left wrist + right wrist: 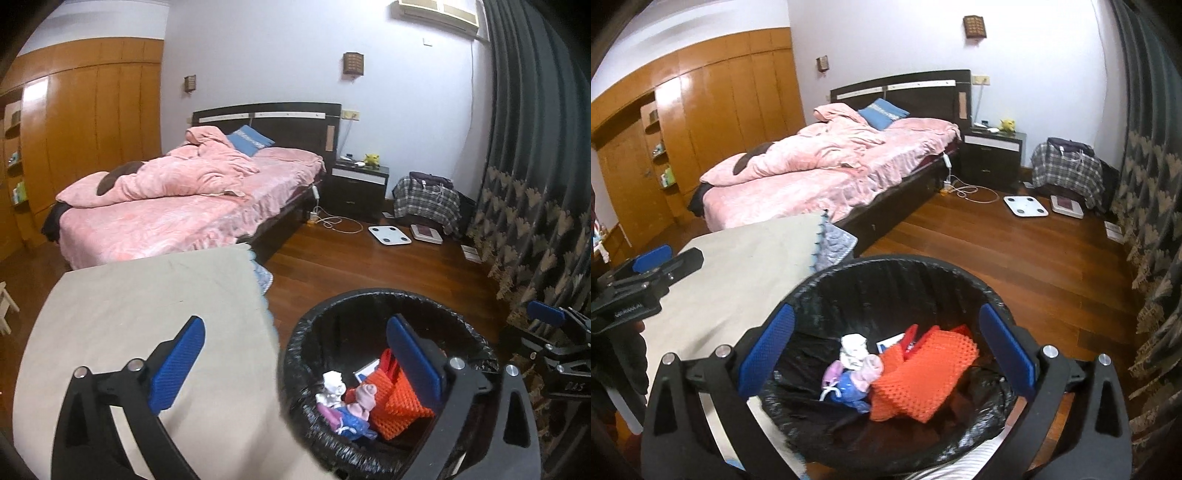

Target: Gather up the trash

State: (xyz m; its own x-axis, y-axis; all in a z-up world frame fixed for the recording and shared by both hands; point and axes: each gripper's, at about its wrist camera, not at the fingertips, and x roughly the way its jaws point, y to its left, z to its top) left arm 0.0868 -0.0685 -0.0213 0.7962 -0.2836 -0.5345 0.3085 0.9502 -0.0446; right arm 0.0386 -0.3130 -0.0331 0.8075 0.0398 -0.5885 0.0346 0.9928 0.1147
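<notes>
Both tongs are hanging spread and empty: my left gripper point(293, 363) is straddling the seam between the beige-covered table point(129, 314) at lower left and the trash bin point(295, 354) at lower right, while my right gripper point(886, 360) is hovering over the bin's mouth, frame centre-bottom. I'm seeing the orange foam net point(919, 380), crumpled tissue point(853, 349) and small wrappers lying inside already. I'm judging them light, soft and crushable, so pinching any bunched fold should work. I'm finding open wood floor point(1015, 258) at right; the liner rim is crowding both grippers.
</notes>
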